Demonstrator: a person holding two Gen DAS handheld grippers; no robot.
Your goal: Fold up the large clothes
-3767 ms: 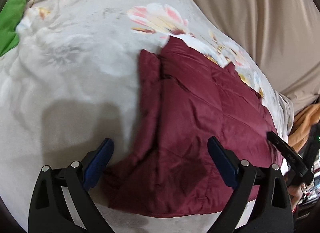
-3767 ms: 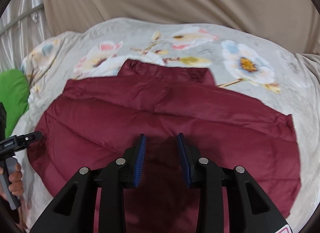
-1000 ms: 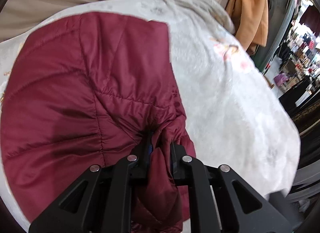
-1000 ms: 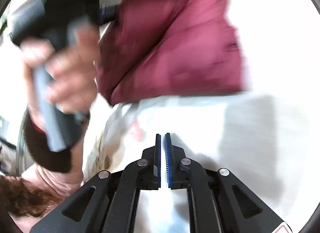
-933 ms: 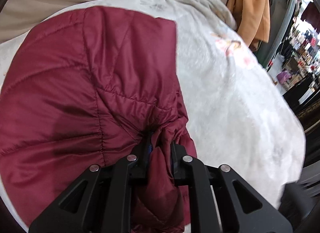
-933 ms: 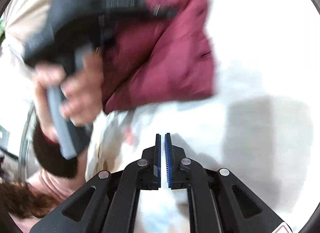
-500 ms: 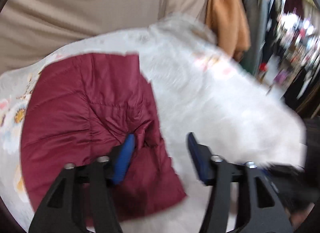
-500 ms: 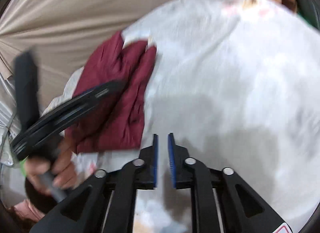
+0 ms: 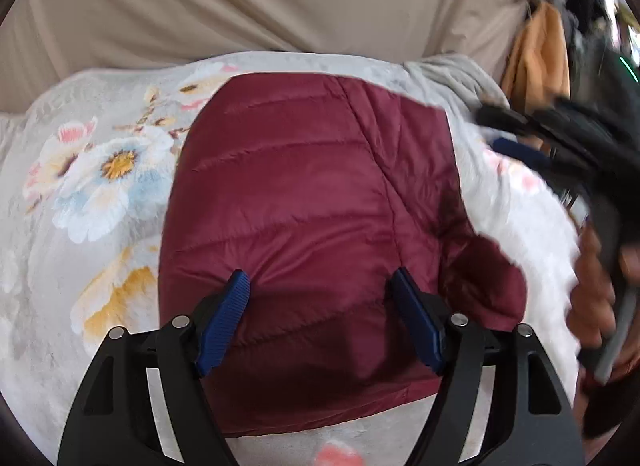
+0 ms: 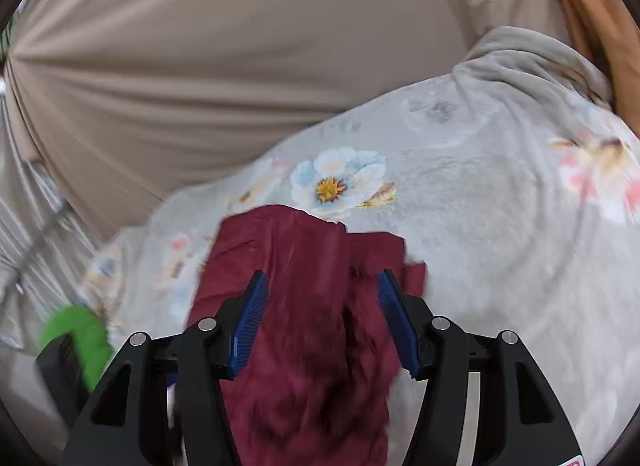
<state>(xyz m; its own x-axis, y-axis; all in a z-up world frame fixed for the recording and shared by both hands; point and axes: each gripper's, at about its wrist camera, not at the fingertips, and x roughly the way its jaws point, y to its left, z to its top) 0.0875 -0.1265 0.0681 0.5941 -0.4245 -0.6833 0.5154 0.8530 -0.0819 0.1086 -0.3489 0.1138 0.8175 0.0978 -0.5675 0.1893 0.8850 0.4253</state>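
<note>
A dark red quilted jacket [image 9: 312, 205] lies folded into a compact shape on a grey floral blanket [image 9: 88, 193]. My left gripper [image 9: 320, 322] is open and hovers over the jacket's near edge, holding nothing. The right gripper shows in the left wrist view [image 9: 552, 137] at the far right, blurred, held by a hand. In the right wrist view the jacket [image 10: 312, 274] lies below my right gripper [image 10: 320, 322], which is open and empty above it. The picture there is blurred.
A beige cloth backdrop [image 9: 280, 1] hangs behind the blanket. An orange garment [image 9: 540, 53] hangs at the right. A green item [image 10: 76, 330] lies at the blanket's left edge [image 10: 500, 193] in the right wrist view.
My left gripper let go of the jacket's edge and opened wide, then drew back over the jacket. My right gripper went from shut to open and swung over the jacket.
</note>
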